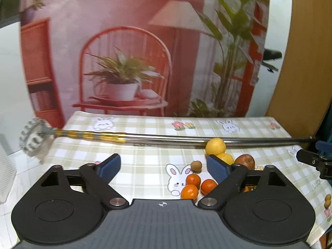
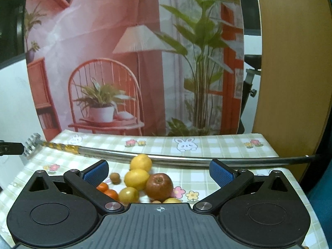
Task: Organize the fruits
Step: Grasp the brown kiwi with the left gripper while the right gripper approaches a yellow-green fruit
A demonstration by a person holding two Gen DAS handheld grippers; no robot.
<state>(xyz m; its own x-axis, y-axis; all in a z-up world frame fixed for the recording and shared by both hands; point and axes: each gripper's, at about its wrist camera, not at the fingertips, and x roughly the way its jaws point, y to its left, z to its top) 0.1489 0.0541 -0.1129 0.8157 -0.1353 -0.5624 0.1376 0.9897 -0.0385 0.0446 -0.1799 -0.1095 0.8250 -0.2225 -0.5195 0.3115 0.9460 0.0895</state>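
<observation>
Tablecloth (image 2: 207, 145): green-white check, bunny and flower prints, covers my table.
Metal rod (image 2: 186, 160): lies across cloth ahead of me, gold-banded section toward left, toothed silver head (image 1: 34, 137) hanging past left table edge.
Backdrop (image 2: 134, 62): printed pink room scene, red chair, potted plants, lamp.
Wooden panel (image 2: 290, 72): right of backdrop.

A staged home corner, set up for recording rather than lived in. A small table (image 2: 228, 147) wears a checked cloth with cartoon rabbits and flowers, and fruit (image 2: 145, 178) lies loose on it. Right behind the table hangs a printed backdrop (image 2: 124, 41) picturing a chair, lamp and potted plants, with a plain white wall (image 1: 10, 72) beside it.
</observation>
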